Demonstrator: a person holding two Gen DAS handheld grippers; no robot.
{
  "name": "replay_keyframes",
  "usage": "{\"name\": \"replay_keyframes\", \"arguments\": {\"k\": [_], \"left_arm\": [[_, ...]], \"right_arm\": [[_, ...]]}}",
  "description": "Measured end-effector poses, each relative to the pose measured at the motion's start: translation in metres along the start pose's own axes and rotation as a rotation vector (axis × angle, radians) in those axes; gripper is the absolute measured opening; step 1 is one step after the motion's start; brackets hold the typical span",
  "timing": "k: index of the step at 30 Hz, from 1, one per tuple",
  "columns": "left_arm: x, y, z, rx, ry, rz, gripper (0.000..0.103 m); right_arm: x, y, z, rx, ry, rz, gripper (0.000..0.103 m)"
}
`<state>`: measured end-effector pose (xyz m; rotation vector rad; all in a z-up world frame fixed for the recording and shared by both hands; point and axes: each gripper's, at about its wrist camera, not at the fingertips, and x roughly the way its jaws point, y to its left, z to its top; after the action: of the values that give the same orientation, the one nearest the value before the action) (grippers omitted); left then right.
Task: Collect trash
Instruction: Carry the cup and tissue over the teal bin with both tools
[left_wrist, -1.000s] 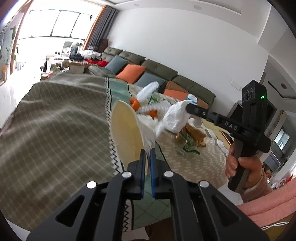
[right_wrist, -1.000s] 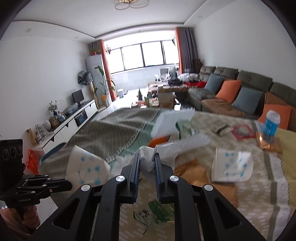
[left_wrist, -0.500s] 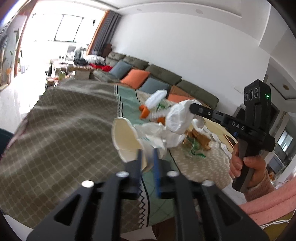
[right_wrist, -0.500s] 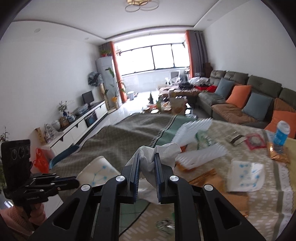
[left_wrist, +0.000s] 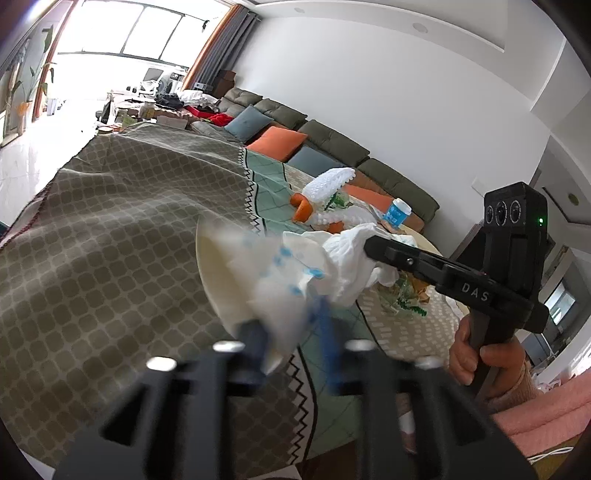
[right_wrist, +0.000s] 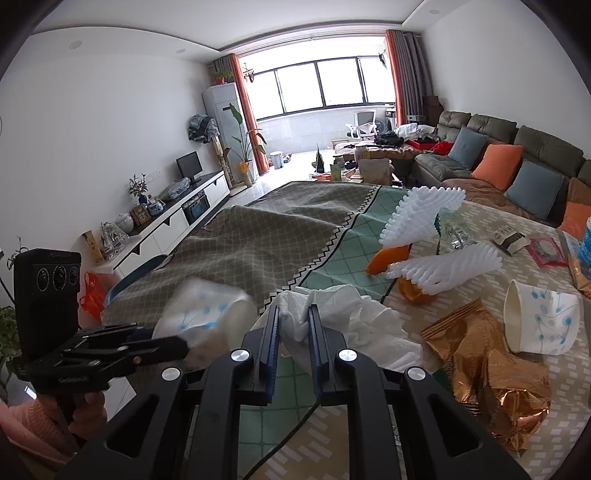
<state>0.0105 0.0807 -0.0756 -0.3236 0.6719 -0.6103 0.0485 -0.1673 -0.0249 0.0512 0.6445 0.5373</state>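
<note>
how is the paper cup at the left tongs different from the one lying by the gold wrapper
The raised cup is up off the cloth at the left tongs and looks blurred. The lying cup rests on its side beside the gold wrapper, sharp, with no tongs near it. Both are white paper with a blue dot pattern.

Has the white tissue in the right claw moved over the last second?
Yes. In the right wrist view the white tissue, gripped in the right claw, has closed in on the paper cup at the left claw.
</note>
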Motion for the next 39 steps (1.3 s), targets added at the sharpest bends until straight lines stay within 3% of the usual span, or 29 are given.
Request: {"name": "replay_keyframes", "arguments": {"k": [11, 21, 29, 39], "left_arm": [[-0.033, 0.004, 0.005, 0.021, -0.083, 0.081, 0.005], [-0.096, 0.032, 0.018, 0.001, -0.187, 0.269, 0.005], [-0.149, 0.070, 0.024, -0.069, -0.264, 0.448, 0.005], [-0.183, 0.124, 0.022, -0.148, -0.249, 0.595, 0.006]], "right_arm": [[0.010, 0.013, 0.014, -0.018, -0.008, 0.055, 0.015], [0.042, 0.057, 0.042, -0.092, -0.013, 0.200, 0.015], [0.083, 0.101, 0.062, -0.136, 0.020, 0.332, 0.015], [0.134, 0.158, 0.078, -0.207, 0.074, 0.412, 0.015]]}}
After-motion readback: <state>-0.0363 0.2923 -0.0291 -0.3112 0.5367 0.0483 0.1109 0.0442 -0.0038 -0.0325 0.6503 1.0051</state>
